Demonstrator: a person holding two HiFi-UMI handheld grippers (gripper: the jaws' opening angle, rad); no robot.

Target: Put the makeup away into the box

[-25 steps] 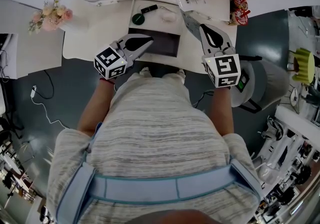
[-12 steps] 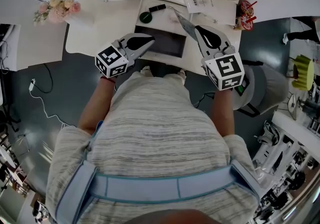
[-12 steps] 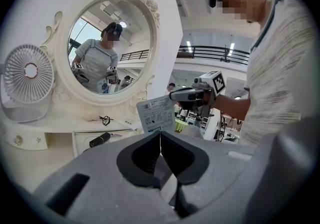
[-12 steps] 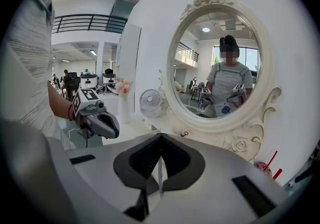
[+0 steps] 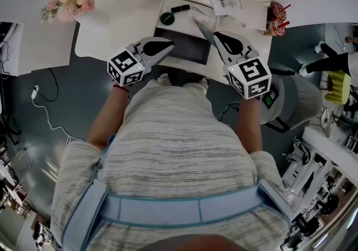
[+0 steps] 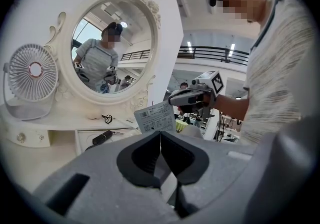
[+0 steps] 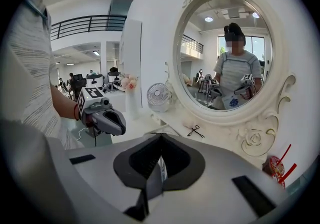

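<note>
Right gripper [image 5: 216, 36] jaws pinch a card [image 6: 155, 116] above the worktop [image 5: 112, 32]; left gripper [image 5: 168, 46] jaws pressed together, empty

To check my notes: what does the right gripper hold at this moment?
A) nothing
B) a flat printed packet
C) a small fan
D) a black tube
B: the right gripper is shut on a thin packet, whose printed face with a barcode shows in the left gripper view.
</note>
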